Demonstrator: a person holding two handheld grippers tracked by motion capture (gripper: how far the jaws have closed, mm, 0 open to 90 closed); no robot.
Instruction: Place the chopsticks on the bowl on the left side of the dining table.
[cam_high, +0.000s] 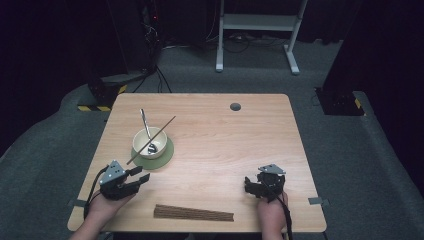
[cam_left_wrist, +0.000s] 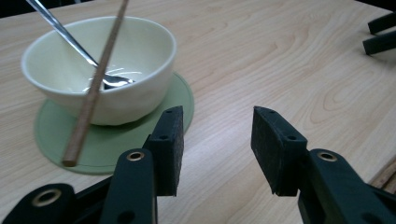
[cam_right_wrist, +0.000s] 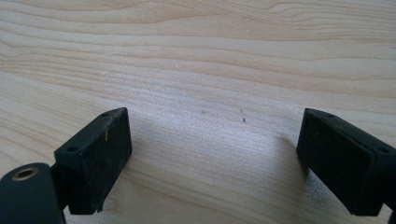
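Chopstick (cam_left_wrist: 95, 84) rests across the bowl (cam_left_wrist: 140, 60) — both grippers' jaws apart, empty — no writing legible.

You work at a light wooden table (cam_high: 240, 150) with rounded corners and a dark round grommet (cam_high: 235, 106) near its far edge. Grey carpet (cam_high: 345, 150) surrounds it. Beyond stands a white desk frame (cam_high: 257, 30), with black cables (cam_high: 155, 75) and yellow-black striped blocks (cam_high: 97, 107) in dim, dark surroundings.

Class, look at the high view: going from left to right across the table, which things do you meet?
Left gripper → bowl on its green mat → bundle of chopsticks → right gripper.
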